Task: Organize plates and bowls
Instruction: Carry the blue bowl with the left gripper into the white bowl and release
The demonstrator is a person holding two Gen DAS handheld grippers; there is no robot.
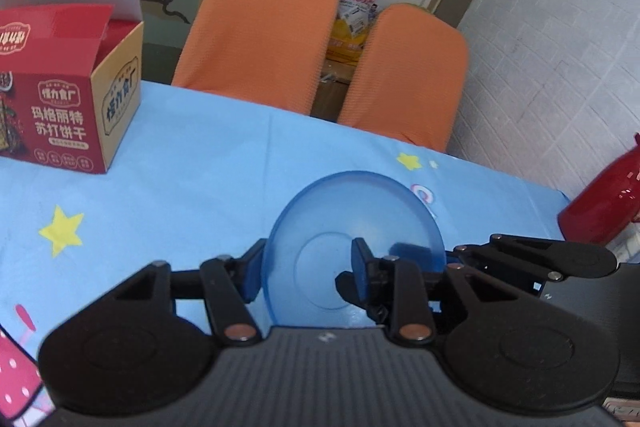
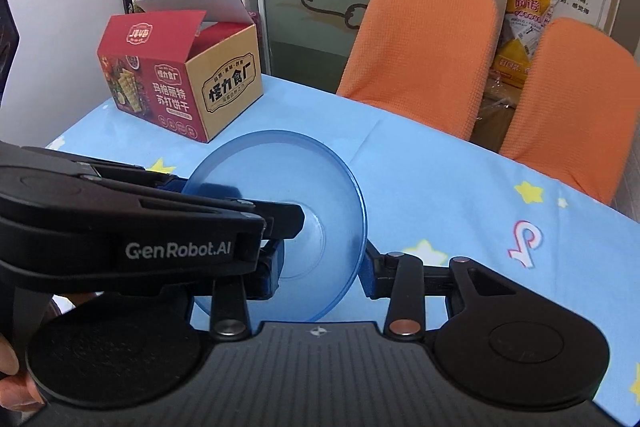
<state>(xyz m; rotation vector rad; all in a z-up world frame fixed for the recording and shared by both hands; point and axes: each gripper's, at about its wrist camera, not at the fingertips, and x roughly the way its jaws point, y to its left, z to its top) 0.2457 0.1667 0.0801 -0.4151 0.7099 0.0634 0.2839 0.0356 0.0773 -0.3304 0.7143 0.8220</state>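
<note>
A translucent blue bowl [image 1: 352, 227] hangs tilted above the blue star-print tablecloth [image 1: 180, 195], its round base ring facing the left wrist camera. My left gripper [image 1: 306, 267] is shut on it, one finger outside the bowl's left wall and the other against its underside. My right gripper's fingers [image 1: 520, 251] reach in from the right to the bowl's far rim. In the right wrist view the same bowl [image 2: 320, 179] sits between the fingers of my right gripper [image 2: 322, 267], which is shut on it; the left gripper's fingers [image 2: 280, 219] cross in from the left onto the bowl.
An open red cracker box [image 2: 180, 79] stands at the table's far left corner. Two orange chair backs [image 1: 260, 31] [image 1: 408, 75] line the far edge. A red glossy object [image 1: 600, 203] is at the right, a pink spotted thing [image 1: 16, 379] at the near left.
</note>
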